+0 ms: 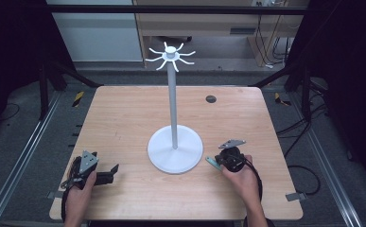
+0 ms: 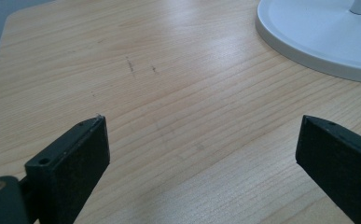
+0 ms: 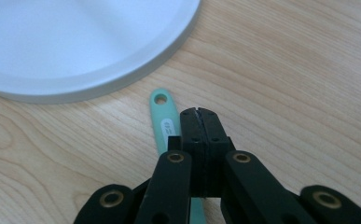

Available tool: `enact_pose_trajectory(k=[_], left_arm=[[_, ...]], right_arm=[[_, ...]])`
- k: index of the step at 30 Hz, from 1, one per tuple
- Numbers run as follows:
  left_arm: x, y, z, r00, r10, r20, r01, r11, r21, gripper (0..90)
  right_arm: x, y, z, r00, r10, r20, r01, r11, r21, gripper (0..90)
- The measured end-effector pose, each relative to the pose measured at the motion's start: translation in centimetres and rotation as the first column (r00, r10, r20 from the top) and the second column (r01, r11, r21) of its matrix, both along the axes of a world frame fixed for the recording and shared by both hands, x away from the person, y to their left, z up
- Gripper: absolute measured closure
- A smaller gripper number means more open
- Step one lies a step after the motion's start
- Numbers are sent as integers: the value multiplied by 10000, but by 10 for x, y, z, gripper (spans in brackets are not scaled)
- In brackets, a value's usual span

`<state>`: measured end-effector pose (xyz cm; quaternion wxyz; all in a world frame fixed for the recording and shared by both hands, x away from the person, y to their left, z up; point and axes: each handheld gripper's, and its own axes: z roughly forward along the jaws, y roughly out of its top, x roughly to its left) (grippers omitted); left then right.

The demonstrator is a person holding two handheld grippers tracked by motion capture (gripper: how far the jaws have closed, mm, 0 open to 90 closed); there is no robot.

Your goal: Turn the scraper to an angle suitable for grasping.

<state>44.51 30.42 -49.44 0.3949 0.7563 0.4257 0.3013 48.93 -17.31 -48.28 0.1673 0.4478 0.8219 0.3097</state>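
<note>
Fingers of the right gripper (image 3: 200, 112) are pressed together, empty, above a mint-green handle (image 3: 162, 119) lying on the table (image 1: 124, 118) at five o'clock from the white stand (image 1: 175, 149), while the left gripper (image 2: 201, 144) gapes wide, empty

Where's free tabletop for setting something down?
Bare wood: the far half of the table on both sides of the white stand's pole, and the near strip between the left gripper and right gripper. Crowded: around the stand base and mint green utensil.

text: white label on mint-green handle (image 3: 163, 122) | print too small to read
</note>
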Motion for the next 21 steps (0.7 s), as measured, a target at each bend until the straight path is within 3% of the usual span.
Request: enact_pose_trajectory(k=[8,15,18,21], left_arm=[[-1,4,1,9999,136,43,-135,9998,-174,25],[-3,5,2,9998,204,84,-202,9997,-169,25],[-4,6,2,9995,317,70,-316,9993,-218,27],[-5,8,3,9994,339,97,-337,9992,-220,27]], right_arm=[[-1,8,8,9998,166,112,-160,9989,-447,900],[2,13,18,9977,566,-376,-596,9947,-839,900],[4,20,19,9926,953,-754,-1052,9843,-1415,900],[6,23,20,9895,1075,-966,-1226,9783,-1670,893]])
